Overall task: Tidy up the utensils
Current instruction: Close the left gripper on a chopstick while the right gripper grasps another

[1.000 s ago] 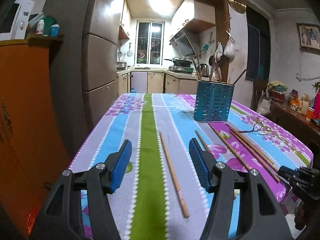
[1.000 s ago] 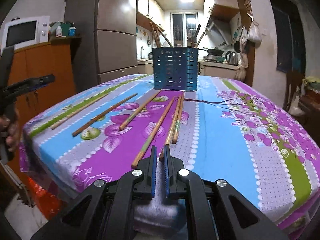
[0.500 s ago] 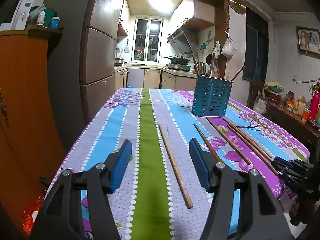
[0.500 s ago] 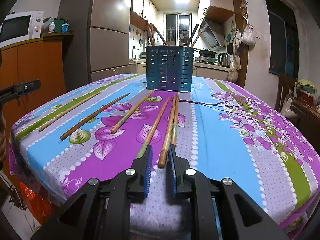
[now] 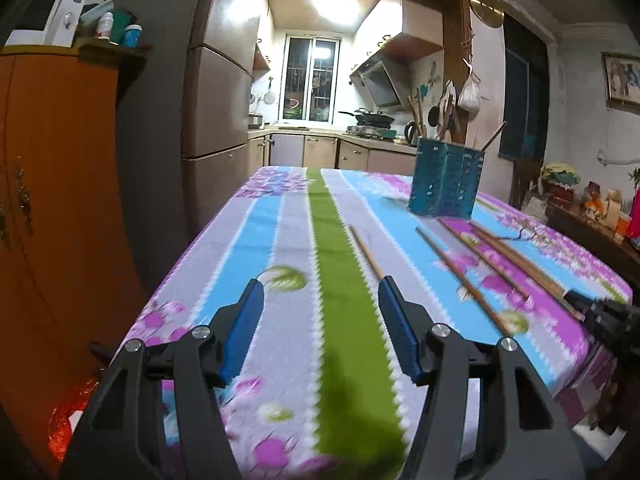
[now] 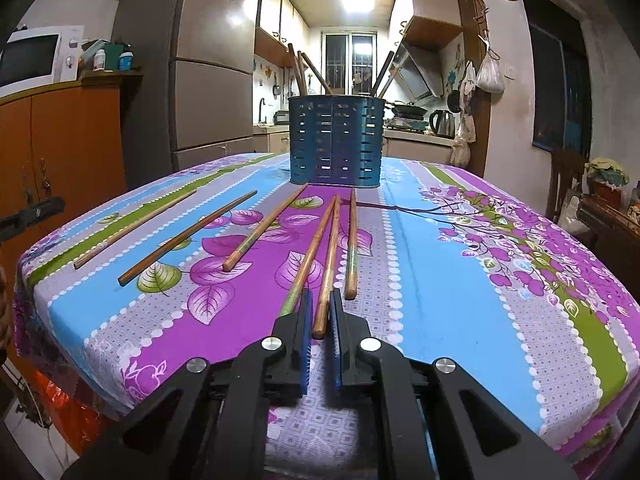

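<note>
Six slim wooden chopsticks (image 6: 256, 234) are lying on the floral tabletop (image 6: 440, 280), fanning toward the slotted blue holder (image 6: 335, 145) at 12 o'clock. Right gripper (image 6: 319, 312) fingers are sitting nearly together around one stick's end (image 6: 320, 320); whether gripping, unclear. Left gripper (image 5: 319, 300) fingers are standing wide apart, its blurred view showing fewer sticks.

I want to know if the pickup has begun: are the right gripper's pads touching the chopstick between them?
Cannot tell. In the right wrist view the right gripper brackets the chopstick with narrow slivers beside the end, too fine to confirm gap or contact.
</note>
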`<state>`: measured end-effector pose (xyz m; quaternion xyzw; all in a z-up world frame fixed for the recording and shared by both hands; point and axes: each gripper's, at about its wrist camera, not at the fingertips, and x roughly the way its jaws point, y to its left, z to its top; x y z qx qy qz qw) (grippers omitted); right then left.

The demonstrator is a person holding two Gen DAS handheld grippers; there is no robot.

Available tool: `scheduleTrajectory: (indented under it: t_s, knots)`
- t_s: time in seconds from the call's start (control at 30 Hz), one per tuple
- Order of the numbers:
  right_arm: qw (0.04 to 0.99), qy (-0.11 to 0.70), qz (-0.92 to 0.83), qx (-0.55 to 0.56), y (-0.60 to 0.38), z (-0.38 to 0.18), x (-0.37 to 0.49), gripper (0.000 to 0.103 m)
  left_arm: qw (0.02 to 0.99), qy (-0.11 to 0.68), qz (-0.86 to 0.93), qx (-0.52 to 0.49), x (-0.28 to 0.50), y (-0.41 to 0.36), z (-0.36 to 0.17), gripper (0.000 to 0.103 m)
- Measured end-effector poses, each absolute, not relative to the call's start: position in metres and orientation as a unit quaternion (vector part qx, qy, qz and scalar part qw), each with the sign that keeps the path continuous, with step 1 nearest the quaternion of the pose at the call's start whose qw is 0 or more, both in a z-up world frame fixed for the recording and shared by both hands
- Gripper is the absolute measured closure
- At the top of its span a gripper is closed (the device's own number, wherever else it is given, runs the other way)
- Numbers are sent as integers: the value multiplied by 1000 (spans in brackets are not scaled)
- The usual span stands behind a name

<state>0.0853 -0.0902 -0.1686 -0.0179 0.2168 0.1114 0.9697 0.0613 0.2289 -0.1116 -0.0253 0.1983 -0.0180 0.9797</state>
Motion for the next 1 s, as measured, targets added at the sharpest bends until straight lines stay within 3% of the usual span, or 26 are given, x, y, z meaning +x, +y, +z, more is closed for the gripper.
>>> scheduleTrajectory:
  t_s: [0.2, 0.4, 1.0]
  knots:
    - [970, 214, 110, -26, -89, -169, 84, 93, 976, 212, -45, -8, 52, 216, -127, 47]
    - [970, 213, 108, -33, -87, -168, 84, 93, 974, 207, -84, 33, 59, 172, -136, 71]
    - [973, 205, 106, -16, -91, -170, 81, 94, 982, 176, -57, 24, 60, 157, -155, 98]
